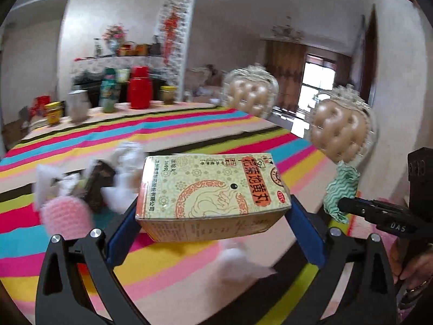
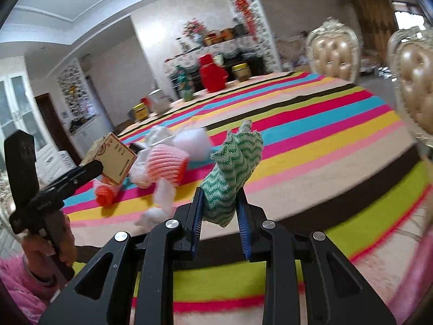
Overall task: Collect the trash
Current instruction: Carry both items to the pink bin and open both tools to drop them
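My left gripper (image 1: 213, 211) is shut on a cream medicine box (image 1: 213, 192) with red Chinese print and holds it above the striped tablecloth; the box also shows in the right wrist view (image 2: 113, 159). My right gripper (image 2: 220, 203) is shut on a crumpled green-and-white cloth (image 2: 232, 168), lifted above the table; the cloth also shows in the left wrist view (image 1: 341, 189). A pile of trash lies on the table: white tissue wads (image 1: 124, 173), a pink foam net (image 1: 67, 216) and a dark wrapper (image 1: 97, 184). More tissue (image 1: 238, 262) lies under the box.
The table (image 2: 338, 124) carries a rainbow-striped cloth. At its far end stand a red thermos (image 1: 139, 88), jars (image 1: 55, 112) and a white jug (image 1: 78, 105). Two tufted chairs (image 1: 341, 130) stand along the right edge. A sideboard with flowers (image 1: 116, 33) is behind.
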{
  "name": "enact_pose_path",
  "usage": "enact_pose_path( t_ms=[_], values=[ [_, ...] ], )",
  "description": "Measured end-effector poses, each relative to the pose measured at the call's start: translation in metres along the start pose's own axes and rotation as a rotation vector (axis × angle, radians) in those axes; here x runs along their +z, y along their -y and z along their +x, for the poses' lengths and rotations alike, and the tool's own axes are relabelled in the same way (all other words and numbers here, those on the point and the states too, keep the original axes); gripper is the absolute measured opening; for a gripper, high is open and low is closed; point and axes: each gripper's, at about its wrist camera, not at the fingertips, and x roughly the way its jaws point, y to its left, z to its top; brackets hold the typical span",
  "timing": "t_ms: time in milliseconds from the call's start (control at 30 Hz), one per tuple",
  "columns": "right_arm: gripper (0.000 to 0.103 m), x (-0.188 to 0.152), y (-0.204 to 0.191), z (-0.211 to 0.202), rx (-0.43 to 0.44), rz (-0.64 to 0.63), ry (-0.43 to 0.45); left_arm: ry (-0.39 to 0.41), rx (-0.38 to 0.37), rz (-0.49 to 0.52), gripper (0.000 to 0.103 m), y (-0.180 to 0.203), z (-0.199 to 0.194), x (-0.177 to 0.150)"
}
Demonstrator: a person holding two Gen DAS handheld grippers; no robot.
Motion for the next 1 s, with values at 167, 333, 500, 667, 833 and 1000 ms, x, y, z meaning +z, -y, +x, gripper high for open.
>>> enact_pose_path(
  t_ms=[167, 333, 500, 667, 833, 1000],
  values=[
    [0.027, -0.017, 0.036, -0.042, -0.152, 0.042, 0.027, -0.029, -0.165, 0.063, 0.097, 0.056, 0.025, 0.004],
    [0.027, -0.042, 0.071, -0.093, -0.319, 0.105, 0.064, -0.047, -0.364, 0.147, 0.097, 0.132, 0.048, 0.004],
    [0.027, -0.072, 0.104, -0.136, -0.488, 0.158, 0.073, -0.086, -0.538, 0.219, 0.097, 0.204, 0.069, -0.004],
    [0.027, -0.093, 0.131, -0.157, -0.622, 0.181, 0.041, -0.141, -0.683, 0.268, 0.097, 0.273, 0.08, -0.014],
    [0.027, -0.109, 0.158, -0.167, -0.679, 0.22, 0.027, -0.218, -0.771, 0.268, 0.097, 0.324, 0.098, -0.02],
    [0.028, -0.114, 0.168, -0.165, -0.68, 0.243, 0.019, -0.284, -0.818, 0.274, 0.098, 0.359, 0.116, -0.032]
  ],
)
